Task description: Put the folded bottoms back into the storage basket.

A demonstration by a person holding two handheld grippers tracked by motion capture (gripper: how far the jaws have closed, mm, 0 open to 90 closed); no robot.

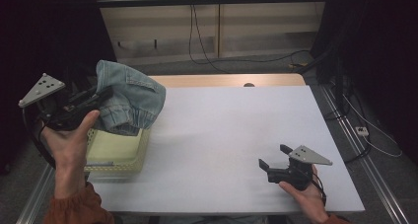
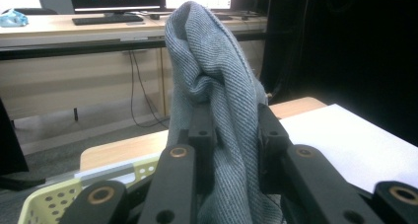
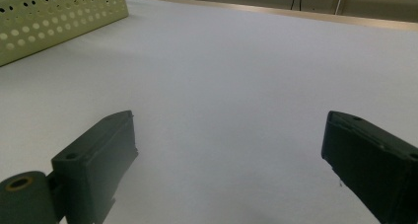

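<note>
Left gripper: jaws clamped on the jeans, left of the frame.
Jeans: bunched, lifted over the basket.
Right gripper: jaws wide apart, empty, lower right on the table.

The left gripper was held raised in the left hand, its jaws pointing to the right in the high view and clamped on denim bunched between them. The left forearm rose from below, in a rust sleeve. The right gripper sat low in the right hand, jaws spread wide and bare, aimed toward the left gripper, well apart from it.
</note>
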